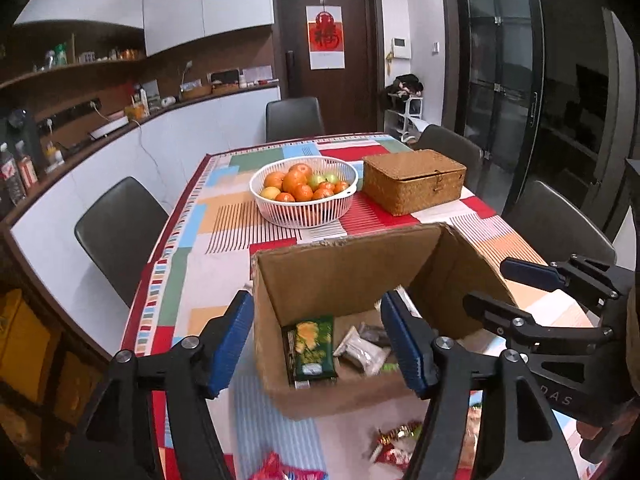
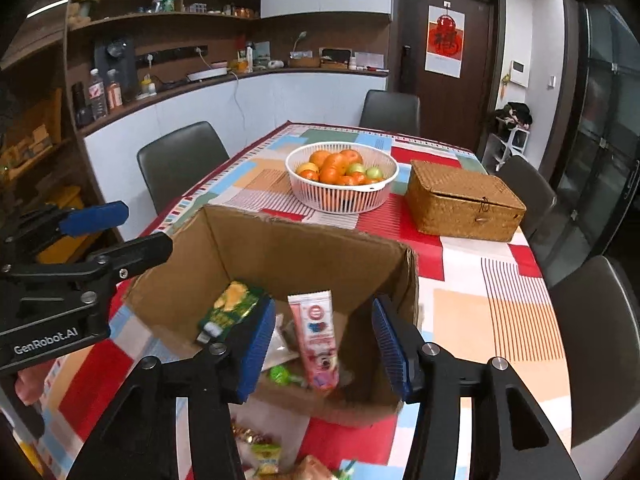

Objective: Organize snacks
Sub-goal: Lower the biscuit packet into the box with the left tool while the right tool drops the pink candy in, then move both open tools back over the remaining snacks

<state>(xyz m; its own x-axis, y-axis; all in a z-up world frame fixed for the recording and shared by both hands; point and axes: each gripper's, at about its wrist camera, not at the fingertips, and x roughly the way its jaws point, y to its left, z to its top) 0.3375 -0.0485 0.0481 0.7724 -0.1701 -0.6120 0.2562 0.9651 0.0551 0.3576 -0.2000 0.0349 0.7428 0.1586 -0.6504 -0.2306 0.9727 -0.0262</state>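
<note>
An open cardboard box (image 1: 344, 268) (image 2: 280, 256) stands on the table in front of both grippers. Inside lie a green snack pack (image 1: 314, 346) (image 2: 230, 312), grey sachets (image 1: 362, 350) and a green candy (image 2: 282, 374). A pink snack bar (image 2: 318, 340) is upright and blurred inside the box, between my right gripper's open fingers, touching neither. My left gripper (image 1: 316, 344) is open and empty over the box's near left edge. My right gripper (image 2: 324, 350) is open over the box's near edge. Loose wrapped snacks (image 1: 394, 444) (image 2: 260, 450) lie on the table before the box.
A white basket of oranges (image 1: 304, 196) (image 2: 342, 178) and a closed wicker box (image 1: 414, 180) (image 2: 464, 202) stand behind the cardboard box on the patterned tablecloth (image 1: 192, 280). Dark chairs (image 1: 120, 232) surround the table. A counter runs along the left wall.
</note>
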